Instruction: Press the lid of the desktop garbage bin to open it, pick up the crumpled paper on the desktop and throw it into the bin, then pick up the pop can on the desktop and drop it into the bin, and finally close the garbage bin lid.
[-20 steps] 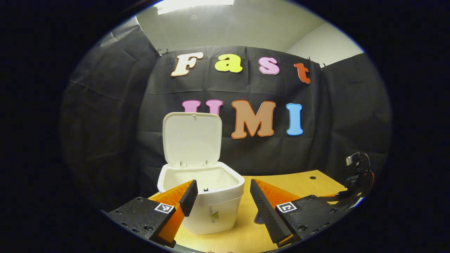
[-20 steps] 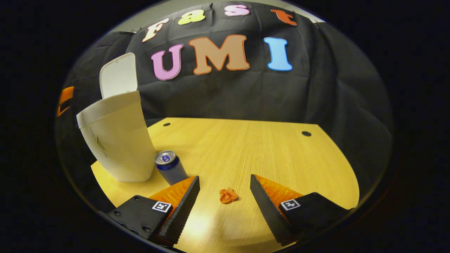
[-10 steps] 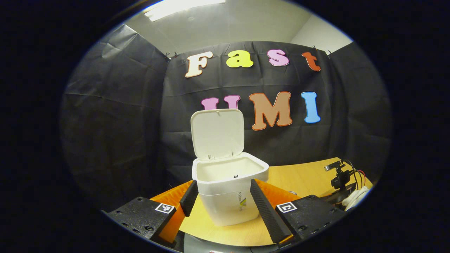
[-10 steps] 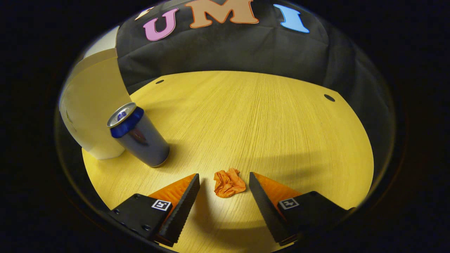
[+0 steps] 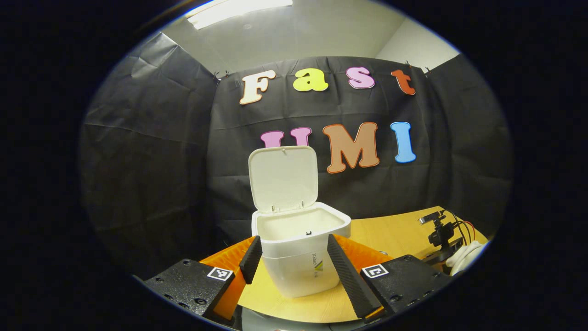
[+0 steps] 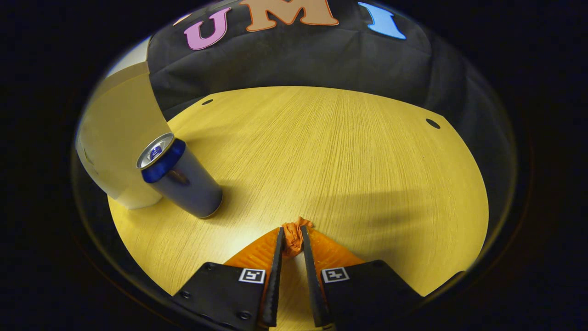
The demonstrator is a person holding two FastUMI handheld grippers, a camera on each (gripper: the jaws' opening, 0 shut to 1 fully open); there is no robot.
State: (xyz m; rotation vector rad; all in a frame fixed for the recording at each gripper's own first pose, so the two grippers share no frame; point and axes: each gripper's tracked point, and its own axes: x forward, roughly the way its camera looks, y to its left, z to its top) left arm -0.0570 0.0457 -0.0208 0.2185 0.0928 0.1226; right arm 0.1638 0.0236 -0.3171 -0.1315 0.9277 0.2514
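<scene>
Left gripper view: the white garbage bin [image 5: 301,257] stands upright on the wooden desktop [image 5: 395,232], its lid [image 5: 283,178] swung up on the rear hinge and standing near vertical, inner face toward the camera, the mouth open to the ceiling. The left gripper [image 5: 293,257] is held level and low near the front edge of the desktop, pointing straight at the bin, its jaws wide apart with the bin's body framed between the two fingers; whether they touch the bin's walls cannot be told. At far right a small camera on a stand [image 5: 438,230], trailing cables, sits by the desk edge beside a pale rounded shape.

Right gripper view: the right gripper [image 6: 290,248] is pitched down toward the desktop, jaws drawn narrow and pinching the crumpled paper [image 6: 294,235], an orange wad squeezed between both fingers and bulging past their tips, low at the desk's near middle. Whether the wad has left the wood cannot be told. To the left the pop can [image 6: 181,177] stands on its base, long axis upright though it leans outward in the lens, silver top and blue band up. It stands just beside the bin's pale wall [image 6: 117,138], at the view's left edge. Two dark holes mark the desk's far side.
</scene>
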